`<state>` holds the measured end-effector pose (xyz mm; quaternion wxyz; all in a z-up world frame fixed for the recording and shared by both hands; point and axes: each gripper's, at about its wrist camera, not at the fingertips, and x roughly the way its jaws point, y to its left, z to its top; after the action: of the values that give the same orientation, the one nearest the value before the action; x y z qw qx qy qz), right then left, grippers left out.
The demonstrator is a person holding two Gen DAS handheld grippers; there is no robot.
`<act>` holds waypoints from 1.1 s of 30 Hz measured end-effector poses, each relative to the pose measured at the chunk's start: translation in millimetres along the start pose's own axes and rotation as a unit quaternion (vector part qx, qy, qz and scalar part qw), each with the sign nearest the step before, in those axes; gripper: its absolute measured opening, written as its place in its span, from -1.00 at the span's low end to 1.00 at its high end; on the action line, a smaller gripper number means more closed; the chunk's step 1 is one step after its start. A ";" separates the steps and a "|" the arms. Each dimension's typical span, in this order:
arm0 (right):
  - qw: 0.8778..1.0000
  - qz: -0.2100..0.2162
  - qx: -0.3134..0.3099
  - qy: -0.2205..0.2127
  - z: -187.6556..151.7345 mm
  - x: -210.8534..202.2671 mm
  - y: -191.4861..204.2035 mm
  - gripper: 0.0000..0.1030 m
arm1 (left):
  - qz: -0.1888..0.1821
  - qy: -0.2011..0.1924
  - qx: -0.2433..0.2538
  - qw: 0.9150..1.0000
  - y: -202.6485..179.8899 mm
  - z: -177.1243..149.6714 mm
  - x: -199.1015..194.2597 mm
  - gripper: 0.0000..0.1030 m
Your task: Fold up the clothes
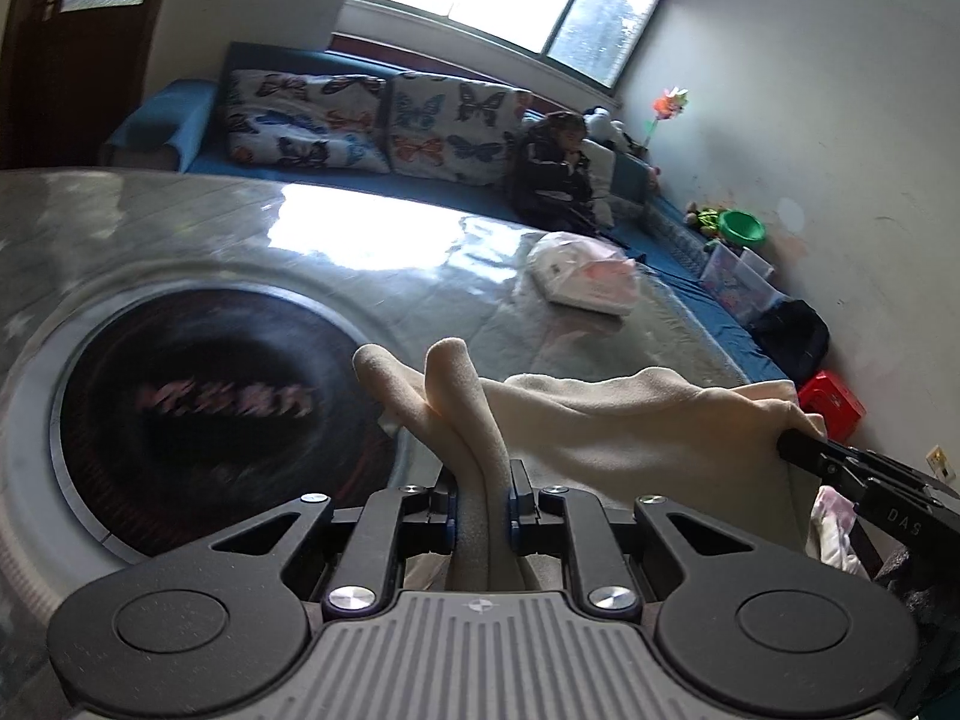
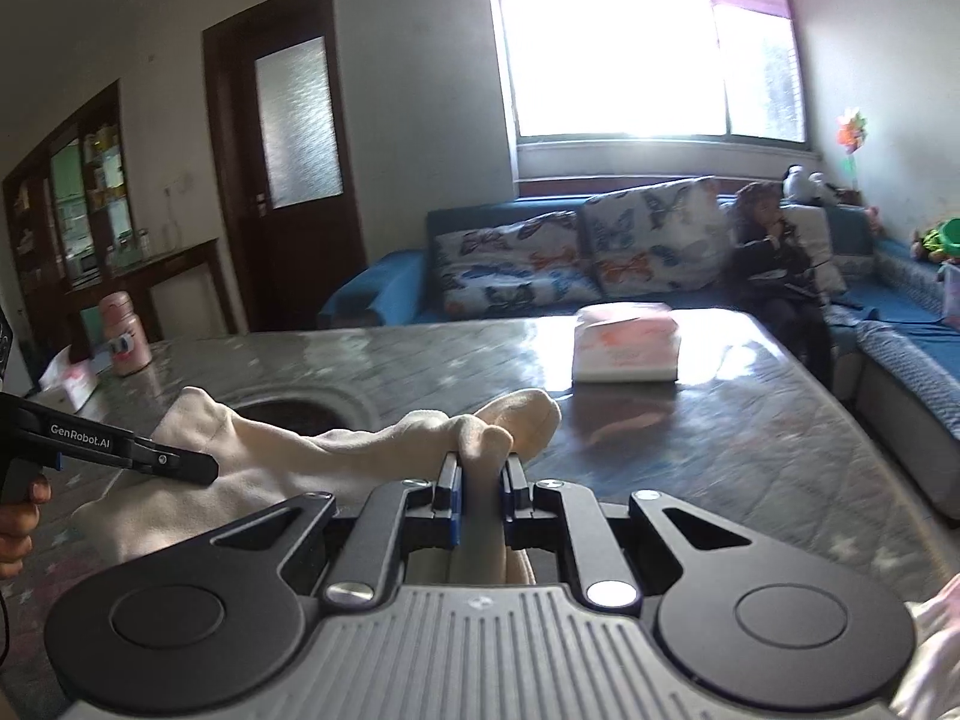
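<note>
A cream garment [image 1: 630, 426] hangs stretched between my two grippers above the glossy table [image 1: 372, 252]. My left gripper [image 1: 480, 498] is shut on one bunched edge of it, and folds of cloth stick up past the fingers. In the left wrist view my right gripper [image 1: 798, 444] comes in from the right, clamped on the other edge. In the right wrist view my right gripper [image 2: 480, 486] is shut on the cream garment [image 2: 288, 462], and my left gripper [image 2: 204, 471] reaches in from the left, held by a hand [image 2: 18, 516].
A folded white and pink pile [image 1: 588, 279] lies on the table's far side. A dark round inset [image 1: 222, 402] sits in the tabletop. A pink bottle [image 2: 123, 333] stands at the table's left. Behind is a blue sofa [image 2: 384, 282] with butterfly cushions and a seated person [image 2: 774, 252].
</note>
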<state>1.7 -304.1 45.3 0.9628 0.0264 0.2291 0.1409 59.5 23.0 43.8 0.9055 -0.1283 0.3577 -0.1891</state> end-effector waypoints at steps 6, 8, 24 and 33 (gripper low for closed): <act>0.999 -0.037 -0.002 -0.012 19.3 1.9 -32.0 -0.79 | -0.014 0.002 0.019 1.000 -30.3 25.8 34.6 -0.69; 0.999 -0.047 -0.004 -0.013 25.5 5.5 -42.8 -0.79 | -0.016 0.003 0.024 1.000 -38.1 33.3 46.8 -0.69; 0.995 -0.096 0.026 0.033 16.7 68.2 -108.3 -0.79 | -0.018 0.060 0.022 0.998 -54.3 46.6 142.3 -0.69; 0.990 -0.111 0.040 0.082 -4.8 104.4 -127.2 -0.78 | 0.004 0.079 0.030 0.996 -42.6 40.0 159.4 -0.54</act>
<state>121.8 -396.6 -18.9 0.9487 0.0273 0.3139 0.0261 183.8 -80.5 -7.6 0.8784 -0.0842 0.4231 -0.2057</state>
